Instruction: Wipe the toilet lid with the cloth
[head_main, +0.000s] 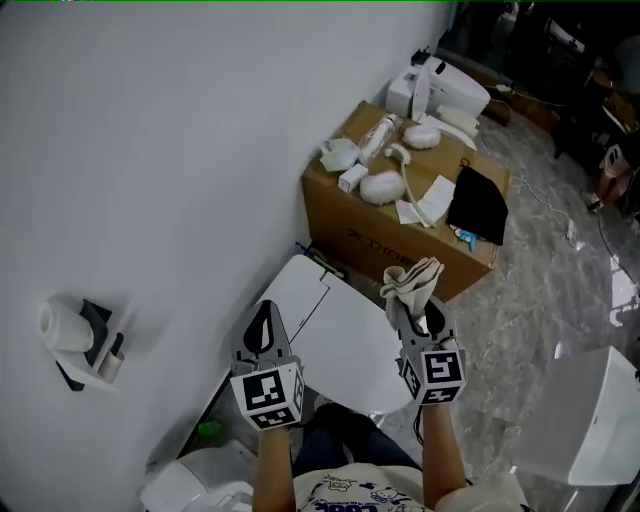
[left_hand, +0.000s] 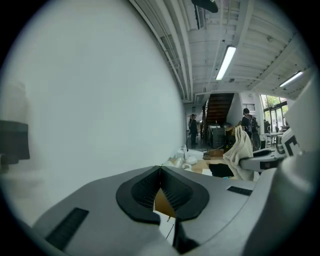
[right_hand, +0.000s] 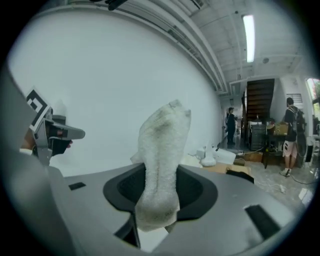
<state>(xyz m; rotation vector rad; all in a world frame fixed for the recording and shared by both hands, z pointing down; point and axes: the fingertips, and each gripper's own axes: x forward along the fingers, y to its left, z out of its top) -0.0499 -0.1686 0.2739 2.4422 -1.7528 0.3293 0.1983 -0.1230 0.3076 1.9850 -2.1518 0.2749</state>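
**Cloth (head_main: 412, 280) gripped, toilet lid (head_main: 345, 350) not yet wiped**

The right gripper (head_main: 424, 318) has its fingers clamped on the cloth, which stands up toward 12 o'clock. The left gripper (head_main: 264, 325) has its fingers pressed together, holding nothing. The lid lies below and between the 2 grippers. The cloth appears clear of it, so the wiping seems wholly left to do.

- The wall (head_main: 150, 150) closes the whole left side, and a paper roll holder (head_main: 85, 340) sticks out from it
- A loaded cardboard box (head_main: 345, 215) stands just behind the toilet lid (head_main: 350, 350)
- Right of the lid, the floor (head_main: 530, 300) is open up to a white fixture (head_main: 600, 430)
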